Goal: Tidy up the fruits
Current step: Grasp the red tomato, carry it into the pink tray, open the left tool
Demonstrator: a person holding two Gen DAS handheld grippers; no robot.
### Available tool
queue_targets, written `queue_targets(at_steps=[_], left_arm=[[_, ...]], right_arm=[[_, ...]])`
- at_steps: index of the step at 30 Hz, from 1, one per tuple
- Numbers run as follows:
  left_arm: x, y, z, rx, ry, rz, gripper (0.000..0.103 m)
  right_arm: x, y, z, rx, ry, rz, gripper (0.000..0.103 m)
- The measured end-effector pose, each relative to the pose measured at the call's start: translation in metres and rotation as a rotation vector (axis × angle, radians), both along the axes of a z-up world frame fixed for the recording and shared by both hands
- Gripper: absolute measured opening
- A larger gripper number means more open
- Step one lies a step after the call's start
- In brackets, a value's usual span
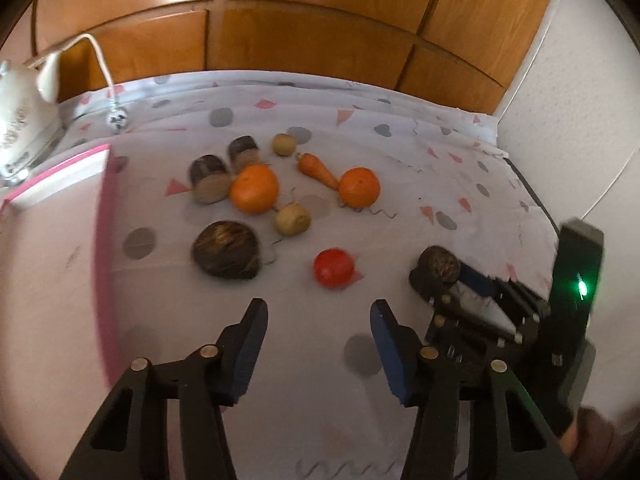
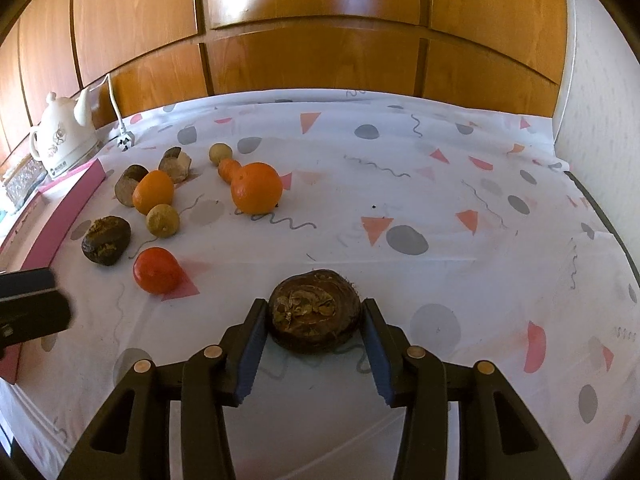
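Right claw (image 2: pixel 314 326) straddles a dark brown root (image 2: pixel 315 316) on the patterned counter (image 2: pixel 440 208), pads close beside it, contact unclear. Left claw (image 1: pixel 318 328) is spread, empty, short of the tomato (image 1: pixel 333 267). Wood panelling (image 2: pixel 312 12) backs the counter. Beyond the tomato lie two oranges (image 1: pixel 254 189), blurred.

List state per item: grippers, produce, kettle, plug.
left gripper: open, empty, above cloth
right gripper: shut on dark root, which rests on cloth
tomato: loose on cloth
near orange: loose, against carrot
far orange: loose, beside cut root pieces
kettle: upright
plug: lying on cloth, unplugged
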State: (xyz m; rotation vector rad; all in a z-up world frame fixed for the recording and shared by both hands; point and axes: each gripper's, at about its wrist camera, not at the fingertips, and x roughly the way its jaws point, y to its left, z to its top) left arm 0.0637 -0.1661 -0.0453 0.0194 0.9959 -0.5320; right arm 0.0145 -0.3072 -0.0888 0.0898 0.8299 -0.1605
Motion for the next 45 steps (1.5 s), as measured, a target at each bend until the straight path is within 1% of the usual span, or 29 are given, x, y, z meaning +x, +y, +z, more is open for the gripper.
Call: queue_targets(at_steps=[3,8,10,13,15,18,21,24,27,29,32,37,40,42,44,45], left_arm=[[0.012,-0.016,-0.005,0.015,0.014,0.001,0.054],[0.026,-0.032,-0.019,0.043,0.038,0.008,0.043],[0.031,-0.036,-0.027,0.054,0.043,0.009,0.029],[0.032,-0.033,-0.030,0.029,0.049,0.015,0.029],[0.027,-0.027,-0.028,0.028,0.042,0.014,0.029],[0.017,-0.013,-0.019,0.004,0.029,0.019,0.029],[0.006,0.009,-0.003,-0.002,-0.015,0.043,0.029],[0.000,0.039,0.010,0.002,-0.050,0.110,0.029],[0.001,0.076,0.018,-0.007,-0.066,0.205,0.029],[0.002,0.099,0.021,0.004,-0.079,0.275,0.029],[0.006,0.131,0.018,0.048,-0.091,0.377,0.029],[0.011,0.169,0.004,0.117,-0.077,0.507,0.029],[0.006,0.185,-0.003,0.130,-0.067,0.562,0.029],[0.004,0.192,-0.004,0.125,-0.067,0.572,0.030],[-0.002,0.194,-0.003,0.126,-0.078,0.580,0.032],[-0.006,0.195,-0.001,0.125,-0.086,0.580,0.035]], right_arm=[[0.000,-0.001,0.000,0.008,-0.006,-0.002,0.046],[-0.001,-0.003,-0.001,0.020,-0.016,-0.005,0.046],[-0.001,-0.003,-0.001,0.020,-0.018,-0.006,0.046],[-0.002,-0.002,-0.001,0.017,-0.019,-0.006,0.047],[-0.002,-0.002,-0.001,0.018,-0.020,-0.007,0.046],[-0.002,-0.002,-0.001,0.019,-0.021,-0.007,0.046],[-0.002,-0.002,-0.001,0.019,-0.020,-0.007,0.046],[-0.002,-0.002,-0.001,0.020,-0.019,-0.005,0.046],[-0.002,-0.002,-0.001,0.014,-0.014,-0.004,0.046],[-0.001,-0.001,-0.001,0.006,-0.010,-0.003,0.046],[-0.001,0.001,-0.001,-0.012,-0.003,-0.002,0.046],[0.002,0.006,0.000,-0.044,0.011,0.000,0.046],[0.003,0.008,0.001,-0.057,0.020,-0.002,0.045],[0.003,0.008,0.001,-0.061,0.026,-0.005,0.045],[0.004,0.009,0.002,-0.066,0.034,-0.005,0.045],[0.005,0.010,0.003,-0.067,0.039,-0.004,0.045]])
